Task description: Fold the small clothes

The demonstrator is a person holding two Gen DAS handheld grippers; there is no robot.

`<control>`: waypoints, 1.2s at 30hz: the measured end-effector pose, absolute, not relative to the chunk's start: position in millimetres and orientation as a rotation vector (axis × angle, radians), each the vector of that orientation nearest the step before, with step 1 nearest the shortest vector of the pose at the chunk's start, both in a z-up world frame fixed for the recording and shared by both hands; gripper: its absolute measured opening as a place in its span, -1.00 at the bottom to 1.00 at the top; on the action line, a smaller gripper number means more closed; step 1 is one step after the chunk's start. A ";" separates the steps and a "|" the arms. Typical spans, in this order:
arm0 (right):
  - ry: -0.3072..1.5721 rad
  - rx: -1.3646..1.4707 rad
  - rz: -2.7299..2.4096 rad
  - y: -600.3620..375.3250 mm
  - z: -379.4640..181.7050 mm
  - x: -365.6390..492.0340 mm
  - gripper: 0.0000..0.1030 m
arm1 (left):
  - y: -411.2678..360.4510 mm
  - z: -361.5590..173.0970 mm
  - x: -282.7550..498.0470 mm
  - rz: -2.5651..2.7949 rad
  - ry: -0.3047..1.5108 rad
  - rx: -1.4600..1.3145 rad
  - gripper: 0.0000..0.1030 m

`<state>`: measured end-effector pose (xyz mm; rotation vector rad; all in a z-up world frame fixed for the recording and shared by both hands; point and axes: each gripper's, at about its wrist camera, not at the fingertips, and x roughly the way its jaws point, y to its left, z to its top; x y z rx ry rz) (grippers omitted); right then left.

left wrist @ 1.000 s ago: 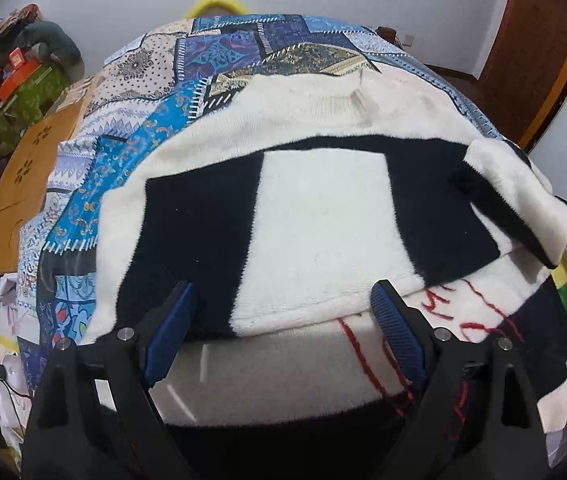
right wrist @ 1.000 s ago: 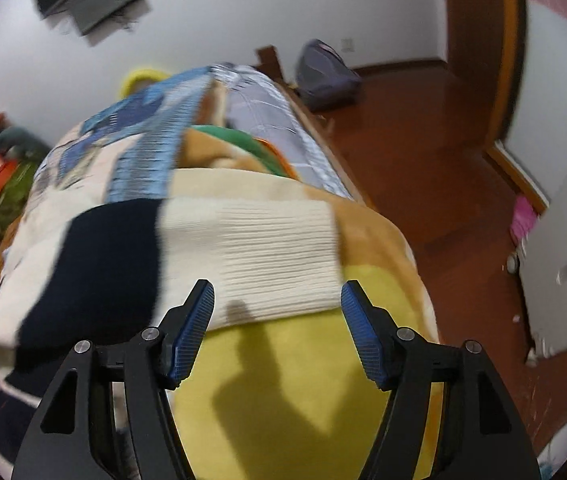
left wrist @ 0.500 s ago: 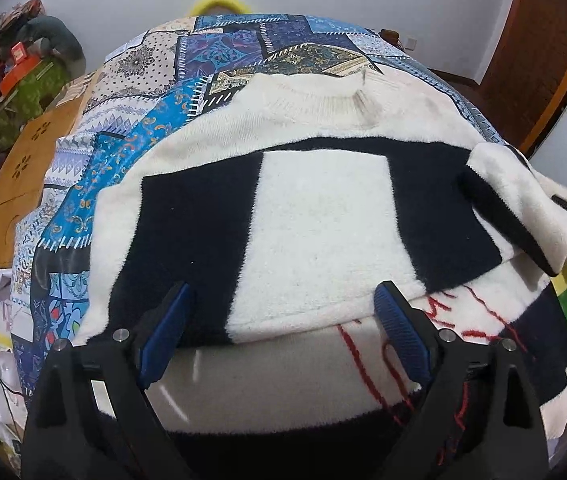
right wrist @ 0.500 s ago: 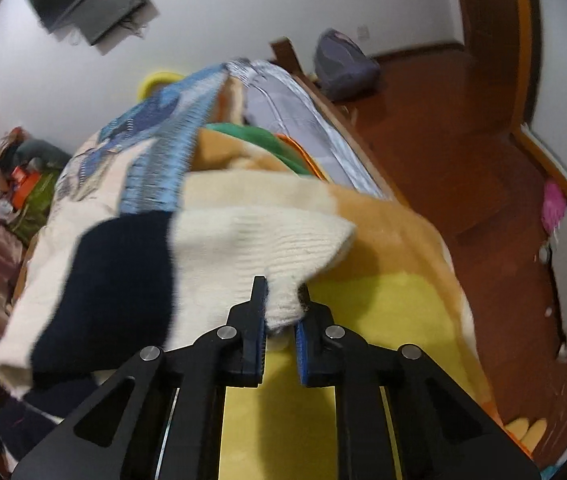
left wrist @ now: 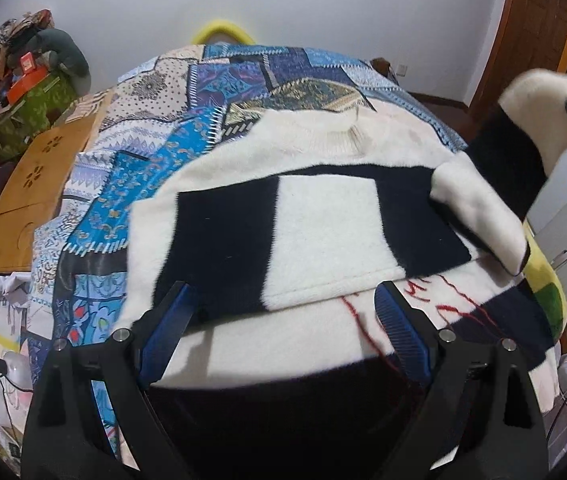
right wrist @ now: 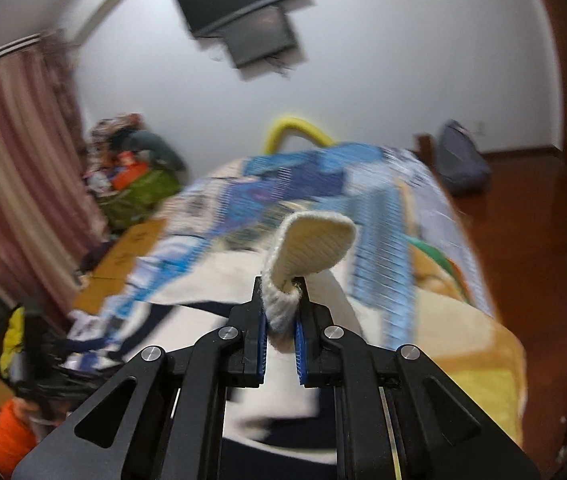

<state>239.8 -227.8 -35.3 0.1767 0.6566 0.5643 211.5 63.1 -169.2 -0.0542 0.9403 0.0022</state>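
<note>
Sleeve cuff [right wrist: 281,312] sits pinched inside right hand-held gripper [right wrist: 280,330].

The right gripper [right wrist: 280,322] is clamped on the cream ribbed sleeve cuff [right wrist: 307,250] of the sweater [right wrist: 219,280], jaws nearly together, the cuff's open end fanning above them. Below lies the bed [right wrist: 483,344] with its blurred blue patchwork quilt [right wrist: 303,184].
</note>
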 end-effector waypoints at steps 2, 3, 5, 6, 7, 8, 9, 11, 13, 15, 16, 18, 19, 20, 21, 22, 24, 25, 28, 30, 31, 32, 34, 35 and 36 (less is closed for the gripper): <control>0.641 0.164 0.619 -201.6 -24.1 237.7 -0.81 | 72.5 -164.4 202.7 0.004 0.921 -0.070 0.79; 0.635 0.155 0.645 -187.6 -19.5 236.8 -0.81 | 76.1 -163.1 199.7 0.004 0.916 -0.075 0.79; 0.634 0.138 0.694 -159.6 -14.2 236.7 -0.81 | 86.5 -160.4 190.7 0.009 0.901 -0.090 0.79; 0.637 0.128 0.723 -140.1 -11.6 236.2 -0.81 | 91.3 -159.5 186.7 0.011 0.896 -0.098 0.79; 0.641 0.118 0.744 -130.1 -11.5 235.2 -0.81 | 96.8 -158.9 182.3 0.012 0.893 -0.107 0.79; 0.646 0.110 0.761 -119.3 -12.2 234.4 -0.81 | 102.1 -158.8 178.7 0.011 0.891 -0.118 0.79; 0.655 0.103 0.784 -107.5 -14.1 232.7 -0.81 | 106.7 -159.1 175.2 0.012 0.891 -0.126 0.79; 0.684 0.089 0.833 -78.0 -21.4 230.4 -0.81 | 116.2 -160.5 167.4 0.016 0.895 -0.140 0.79; 0.711 0.073 0.867 -57.6 -31.4 225.8 -0.81 | 124.5 -163.2 160.2 0.022 0.904 -0.148 0.79; 0.754 0.059 0.902 -39.6 -42.1 221.8 -0.73 | 129.4 -165.0 156.0 0.028 0.910 -0.151 0.79; 0.781 0.053 0.923 -30.9 -48.8 220.0 -0.71 | 132.0 -165.9 153.8 0.030 0.914 -0.154 0.79; 0.805 0.041 0.940 -23.3 -55.3 215.3 -0.69 | 135.9 -167.5 149.9 0.032 0.917 -0.161 0.79; 0.809 0.037 0.950 -21.2 -57.8 213.1 -0.67 | 137.1 -168.2 148.7 0.033 0.920 -0.166 0.79; 0.810 0.033 0.951 -21.7 -59.4 212.0 -0.65 | 138.4 -169.3 148.4 0.034 0.924 -0.172 0.79; 0.808 0.027 0.943 -25.6 -59.5 211.2 -0.62 | 139.6 -170.2 147.4 0.034 0.927 -0.179 0.79; 0.804 0.022 0.930 -30.9 -59.3 211.4 -0.58 | 140.7 -171.4 146.9 0.033 0.931 -0.189 0.79; 0.800 0.019 0.907 -43.7 -57.5 213.1 -0.48 | 142.4 -175.1 146.2 0.028 0.945 -0.215 0.79; 0.794 0.016 0.884 -54.5 -57.4 214.4 -0.41 | 143.4 -177.0 145.6 0.025 0.952 -0.227 0.79; 0.767 -0.014 0.802 -87.6 -57.1 216.6 -0.24 | 148.0 -183.3 145.2 0.035 0.971 -0.257 0.79; 0.760 -0.039 0.749 -103.4 -57.7 217.4 -0.21 | 154.5 -187.3 146.5 0.058 0.979 -0.282 0.79; 0.760 -0.056 0.716 -116.0 -60.9 218.2 -0.21 | 158.4 -189.6 147.9 0.066 0.986 -0.304 0.79; 0.761 -0.075 0.677 -128.7 -64.1 218.9 -0.20 | 163.0 -192.7 150.4 0.070 0.995 -0.335 0.79; 0.768 -0.095 0.617 -150.2 -71.9 221.7 -0.17 | 169.7 -198.8 155.4 0.071 1.016 -0.394 0.62; 0.772 -0.098 0.598 -156.5 -74.2 222.9 -0.15 | 172.2 -202.9 159.1 0.072 1.032 -0.420 0.55; 0.778 -0.096 0.571 -166.4 -78.8 225.0 -0.13 | 173.0 -206.2 162.2 0.071 1.045 -0.436 0.43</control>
